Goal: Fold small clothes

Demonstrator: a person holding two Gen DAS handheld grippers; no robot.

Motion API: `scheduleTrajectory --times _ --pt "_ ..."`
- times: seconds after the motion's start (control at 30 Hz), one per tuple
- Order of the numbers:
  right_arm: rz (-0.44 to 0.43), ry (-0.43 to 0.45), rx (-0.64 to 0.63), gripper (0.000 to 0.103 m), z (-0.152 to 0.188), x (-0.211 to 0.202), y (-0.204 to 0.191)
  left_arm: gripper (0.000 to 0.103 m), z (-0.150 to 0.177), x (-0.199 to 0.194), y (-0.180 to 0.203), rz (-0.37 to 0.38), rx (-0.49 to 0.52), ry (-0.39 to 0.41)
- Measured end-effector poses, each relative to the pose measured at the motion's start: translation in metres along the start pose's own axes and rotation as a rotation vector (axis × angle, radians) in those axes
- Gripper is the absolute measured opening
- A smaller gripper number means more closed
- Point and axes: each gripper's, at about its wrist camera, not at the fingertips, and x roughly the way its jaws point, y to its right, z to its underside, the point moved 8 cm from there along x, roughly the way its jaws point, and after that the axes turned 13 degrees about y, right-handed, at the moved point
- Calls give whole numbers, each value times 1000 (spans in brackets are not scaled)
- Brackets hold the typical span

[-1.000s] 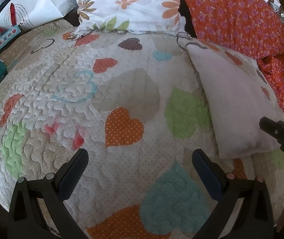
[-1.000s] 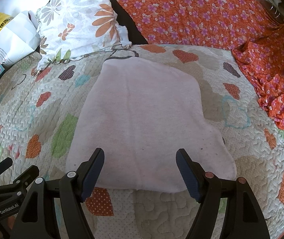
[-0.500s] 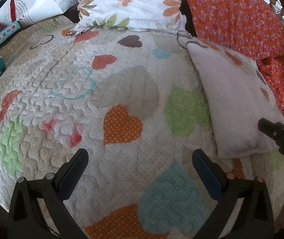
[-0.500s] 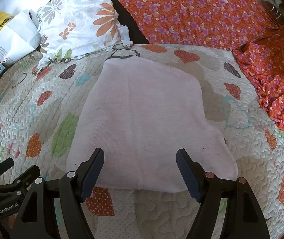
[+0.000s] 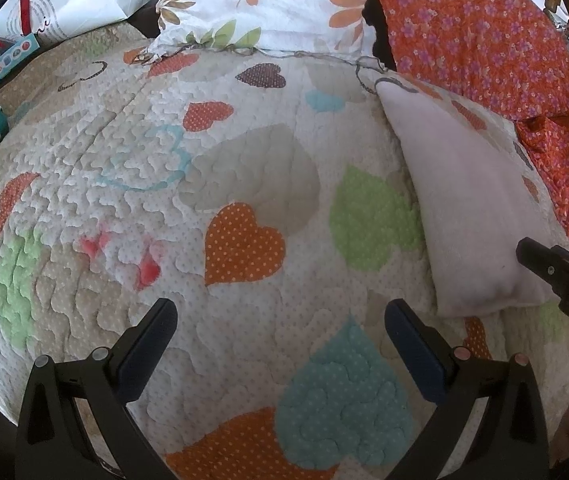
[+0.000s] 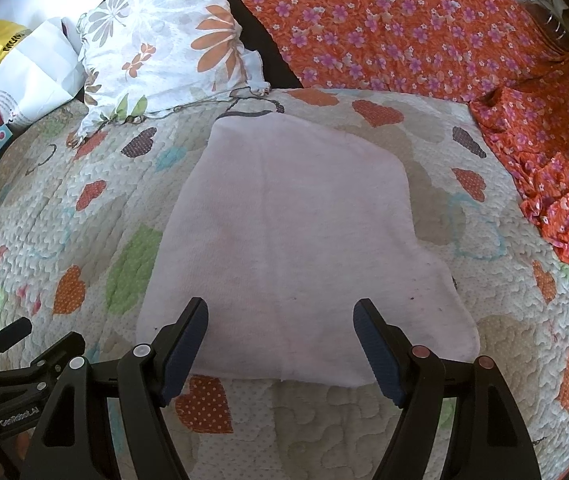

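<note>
Little has shifted over the last second: pale pink garment (image 6: 284,248) lies flat on the heart quilt (image 5: 244,160), near hem just ahead of the wide-spread, empty right gripper (image 6: 280,320), right of the equally wide, empty left gripper (image 5: 280,320); fold stage unsettled.

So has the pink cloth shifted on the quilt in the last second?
No. In the right wrist view the pink cloth lies flat with its far corner by the floral pillow and its near hem above the orange heart, as before.
</note>
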Motion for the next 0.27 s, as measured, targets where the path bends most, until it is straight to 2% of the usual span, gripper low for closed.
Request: scheduleTrajectory --times 0.27 --pt "-16 8 -28 81 -1 -2 -4 103 0 1 3 20 5 3"
